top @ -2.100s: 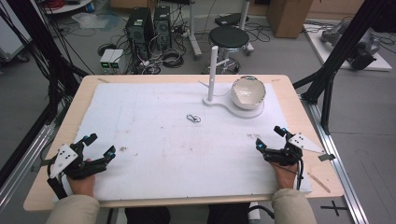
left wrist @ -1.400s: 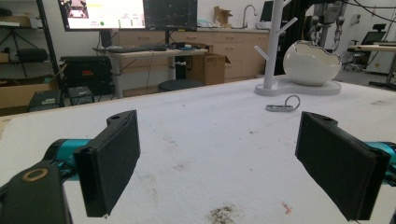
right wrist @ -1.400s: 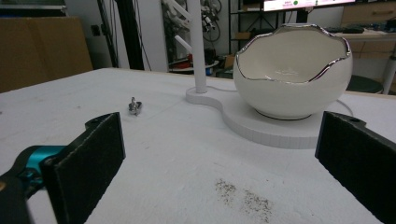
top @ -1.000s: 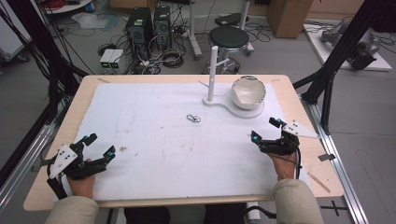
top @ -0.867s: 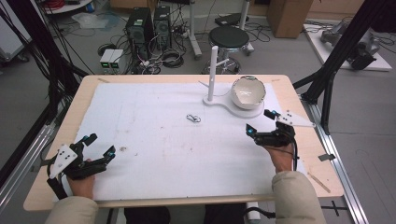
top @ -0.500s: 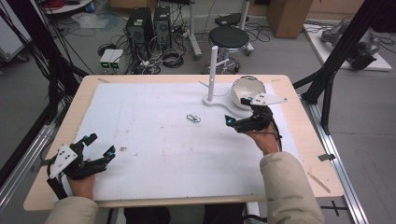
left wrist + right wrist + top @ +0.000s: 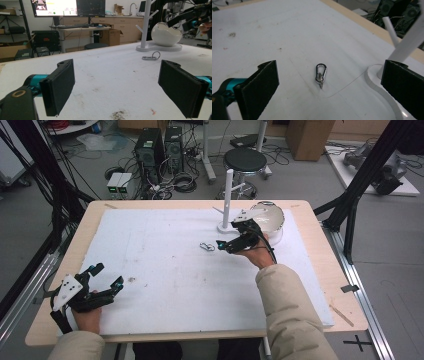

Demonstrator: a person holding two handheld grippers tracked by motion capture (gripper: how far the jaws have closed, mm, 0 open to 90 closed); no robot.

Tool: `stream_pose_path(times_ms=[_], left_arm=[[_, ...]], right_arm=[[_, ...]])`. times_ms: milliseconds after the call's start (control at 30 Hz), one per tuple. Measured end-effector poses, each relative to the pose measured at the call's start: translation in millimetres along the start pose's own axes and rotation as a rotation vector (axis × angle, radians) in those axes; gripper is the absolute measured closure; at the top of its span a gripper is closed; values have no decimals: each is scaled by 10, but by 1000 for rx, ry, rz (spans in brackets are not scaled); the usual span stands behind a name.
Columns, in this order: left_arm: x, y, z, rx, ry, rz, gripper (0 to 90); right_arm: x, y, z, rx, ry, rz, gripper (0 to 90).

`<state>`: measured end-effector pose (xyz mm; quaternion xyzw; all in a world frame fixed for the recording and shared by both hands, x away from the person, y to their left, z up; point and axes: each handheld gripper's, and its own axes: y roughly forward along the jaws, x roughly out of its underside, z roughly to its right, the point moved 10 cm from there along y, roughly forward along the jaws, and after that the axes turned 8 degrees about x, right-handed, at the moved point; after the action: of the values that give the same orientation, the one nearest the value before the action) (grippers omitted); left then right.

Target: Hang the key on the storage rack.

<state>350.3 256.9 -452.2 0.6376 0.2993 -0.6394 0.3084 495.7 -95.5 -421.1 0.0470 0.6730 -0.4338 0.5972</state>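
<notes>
A small metal carabiner clip [image 7: 206, 247] lies flat on the white mat [image 7: 165, 270] near the middle; it also shows as the clip [image 7: 321, 74] and the clip [image 7: 151, 57]. My right gripper [image 7: 223, 245] hovers just right of the clip, open, jaws wide and empty, the clip lying ahead between them in the right gripper view. Behind it stands a white stand with a post [image 7: 228, 195] and a white bowl [image 7: 270, 217]. My left gripper [image 7: 106, 277] rests open and empty at the near left corner.
The stand's flat white base [image 7: 384, 85] lies close to the right jaw. Small dirt specks [image 7: 132, 280] mark the mat near the left gripper. Beyond the table's far edge are a stool [image 7: 245, 160], computer cases [image 7: 160, 145] and cables.
My right gripper has moved from the near right of the table leftward and forward to the clip, staying open. The left gripper has not moved.
</notes>
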Motion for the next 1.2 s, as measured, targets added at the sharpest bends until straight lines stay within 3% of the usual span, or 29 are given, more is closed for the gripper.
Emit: stream_pose_path(times_ms=[67,267,433,700,833,900,967,1033,1100,1200], left_arm=[[0,0,-1,0,0,0,144],[1,-1,0,1,2,-1,144],[0,0,0,1,-2,1,144],[0,0,1,1,0,1,144],[1,-1,1,2,3,-2,144],[1,-1,1,2,3,-2,144],[1,-2,0,2,3,-1,144],[1,-1,1,2,4,-2,144],[1,-1,1,2,3,-2,144],[1,-2,0,1,2,-1,144]], right_arm=[[-3,150,-50,-12,-26,-27,5],[107,384,-141,-40,-78,-104,5],[252,485,-154,-61,-80,-177,6],[341,606,-160,-76,-86,-214,35],[379,668,-167,-79,-68,-238,61],[408,682,-166,-85,-37,-256,101],[437,681,-165,-95,5,-279,205],[446,688,-167,-100,36,-282,219],[441,695,-162,-102,29,-274,300],[432,696,-163,-101,24,-267,337]])
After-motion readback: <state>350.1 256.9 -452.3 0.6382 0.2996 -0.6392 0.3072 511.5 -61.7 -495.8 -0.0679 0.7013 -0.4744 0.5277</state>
